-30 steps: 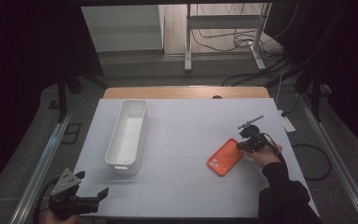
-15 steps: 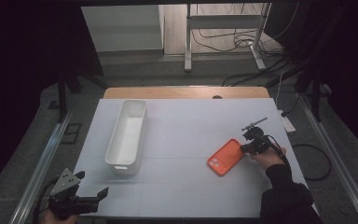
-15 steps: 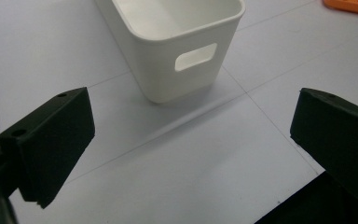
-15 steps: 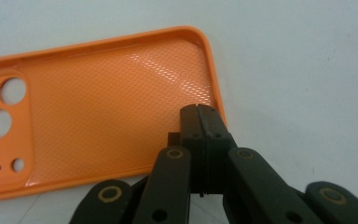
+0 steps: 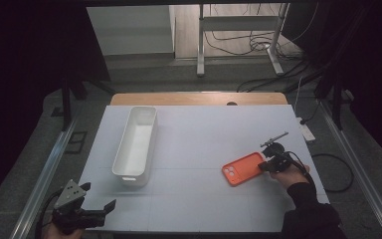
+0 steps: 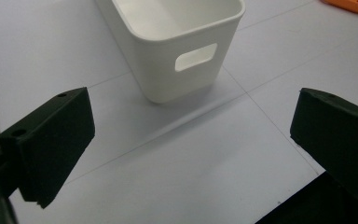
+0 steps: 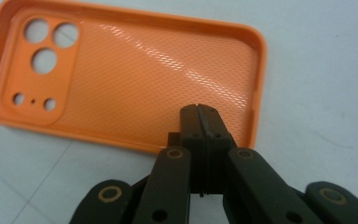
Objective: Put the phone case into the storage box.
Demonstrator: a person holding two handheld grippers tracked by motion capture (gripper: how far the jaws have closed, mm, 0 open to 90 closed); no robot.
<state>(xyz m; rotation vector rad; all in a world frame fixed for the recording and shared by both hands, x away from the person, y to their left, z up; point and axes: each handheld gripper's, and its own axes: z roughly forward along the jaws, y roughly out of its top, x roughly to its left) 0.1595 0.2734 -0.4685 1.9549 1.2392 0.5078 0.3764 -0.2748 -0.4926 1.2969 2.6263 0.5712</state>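
While I am working over the white table (image 5: 204, 149), I am reading the step in hand as the pick-up of the orange phone case (image 5: 242, 168), probably for the long white bin (image 5: 135, 144) standing well apart on the table's left half. That bin is lying open and empty, its handle cut-out facing my left gripper (image 5: 104, 209), which I am holding at the near left corner with its jaws spread wide on nothing. The case is lying inner side up on the right half, camera holes pointing away from my right gripper (image 7: 199, 114). That gripper is pinching the case's near long wall close to a corner, jaws pressed together; the rim is so thin that I judge the hold secure but cannot be certain. Next I am expecting to need a clean lift before carrying leftward, keeping the case from swinging. Nothing is standing between case and bin; a slip from such a shallow bite is the main risk.
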